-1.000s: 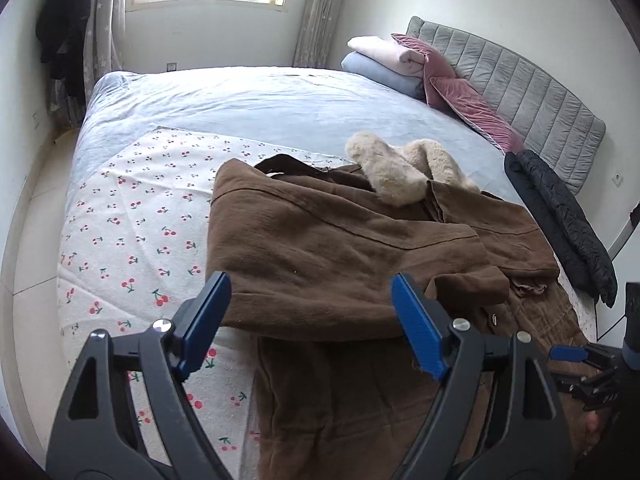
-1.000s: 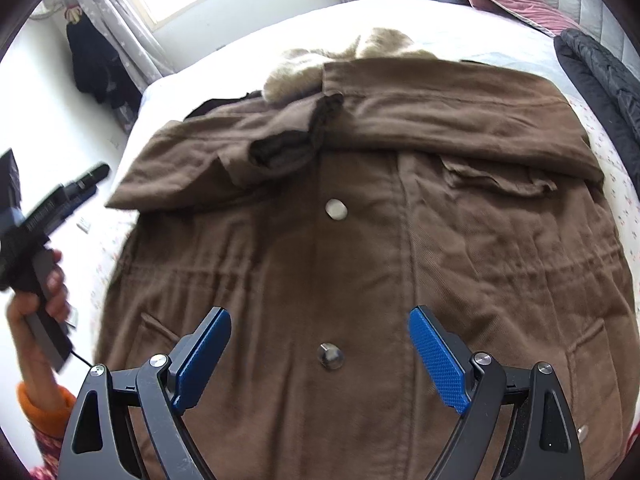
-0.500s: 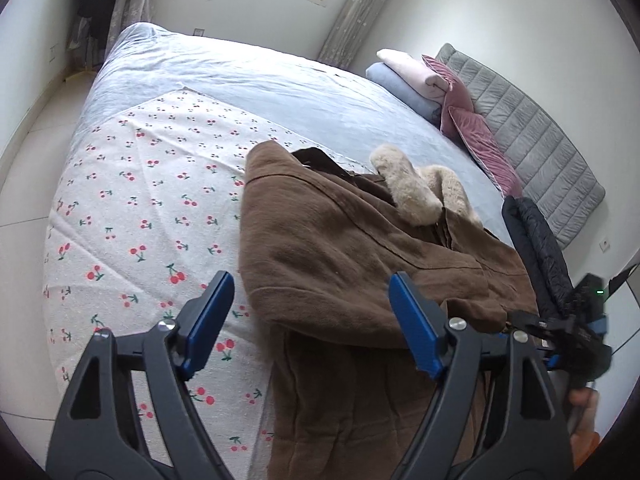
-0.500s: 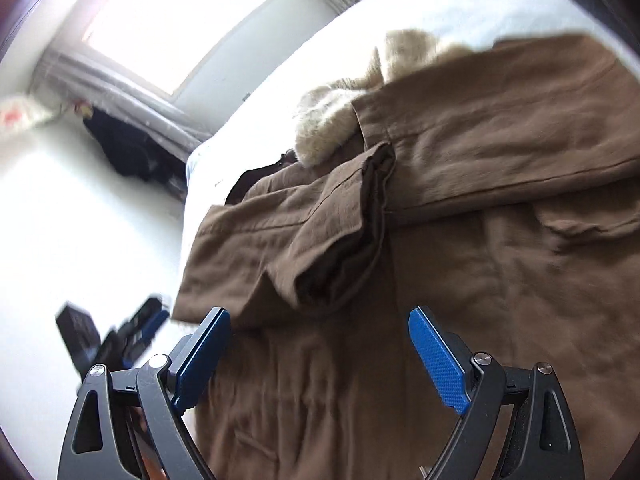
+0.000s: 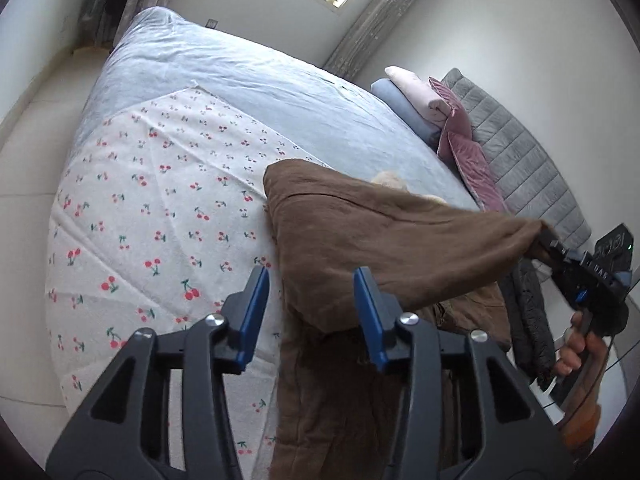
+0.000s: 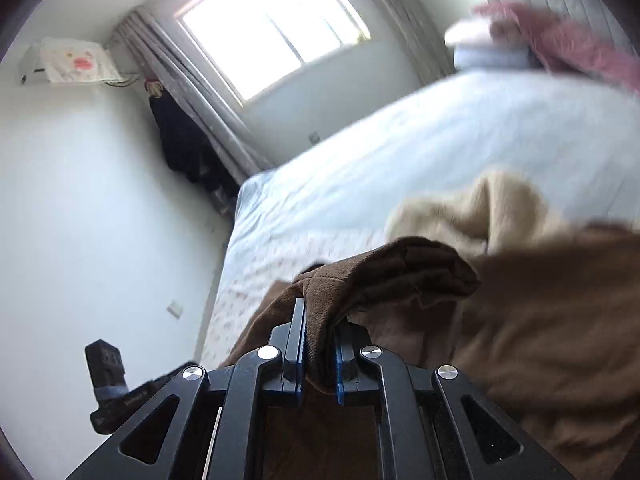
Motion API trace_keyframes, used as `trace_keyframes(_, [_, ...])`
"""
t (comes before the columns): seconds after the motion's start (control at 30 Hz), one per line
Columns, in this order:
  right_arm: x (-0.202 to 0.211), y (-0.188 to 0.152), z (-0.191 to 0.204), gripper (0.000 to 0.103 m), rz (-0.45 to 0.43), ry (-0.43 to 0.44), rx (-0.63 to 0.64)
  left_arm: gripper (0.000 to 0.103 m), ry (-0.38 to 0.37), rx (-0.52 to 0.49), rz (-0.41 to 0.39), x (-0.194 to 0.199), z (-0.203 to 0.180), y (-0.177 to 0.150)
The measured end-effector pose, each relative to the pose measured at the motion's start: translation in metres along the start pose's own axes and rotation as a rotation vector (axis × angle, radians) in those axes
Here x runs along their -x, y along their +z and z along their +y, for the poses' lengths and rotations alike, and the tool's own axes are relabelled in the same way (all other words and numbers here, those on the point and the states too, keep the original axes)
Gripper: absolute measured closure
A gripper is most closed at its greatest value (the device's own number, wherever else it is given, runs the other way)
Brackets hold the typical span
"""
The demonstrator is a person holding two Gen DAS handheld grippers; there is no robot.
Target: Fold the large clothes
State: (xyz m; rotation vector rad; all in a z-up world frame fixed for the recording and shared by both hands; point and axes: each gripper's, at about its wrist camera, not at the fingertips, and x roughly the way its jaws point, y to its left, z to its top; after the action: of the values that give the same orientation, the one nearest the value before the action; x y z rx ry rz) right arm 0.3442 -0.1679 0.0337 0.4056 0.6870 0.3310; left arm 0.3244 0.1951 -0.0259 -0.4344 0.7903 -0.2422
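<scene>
The brown coat (image 5: 360,240) is lying across the cherry-print sheet (image 5: 160,208) near the bed's (image 5: 248,92) foot edge, its pale fur collar (image 6: 496,208) toward the headboard (image 5: 516,152). The right gripper (image 6: 318,354) is clamping a sleeve cuff (image 6: 360,276) tightly — lifting it off the coat. The left gripper (image 5: 308,308) is closing, jaws half-wide, pressing nothing — hovering by the coat's side edge.

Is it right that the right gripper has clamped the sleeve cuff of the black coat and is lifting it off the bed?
Not quite: the cuff belongs to the brown coat, not a black one. The right wrist view shows the right gripper shut on the brown sleeve cuff, and the left wrist view shows that sleeve pulled up off the bed.
</scene>
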Motion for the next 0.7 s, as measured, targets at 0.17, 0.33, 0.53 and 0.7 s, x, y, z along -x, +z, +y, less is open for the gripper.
trace_keyframes(0.17, [0.010,0.007,-0.050,0.093,-0.018,-0.091,-0.003,0.057,0.052,-0.139,0.074,-0.046,-0.031,0.026])
trace_keyframes(0.33, [-0.021,-0.050,-0.136,0.093,0.113,-0.183,-0.157,0.057,0.087,-0.185,0.199,-0.112,-0.044,0.016])
trace_keyframes(0.53, [-0.032,-0.103,-0.189,0.086,0.207,-0.183,-0.239,0.047,0.190,-0.237,0.311,-0.152,-0.028,-0.010])
trace_keyframes(0.7, [0.001,-0.097,-0.207,0.054,0.163,-0.120,-0.315,0.047,0.206,-0.295,0.254,-0.130,-0.040,0.006])
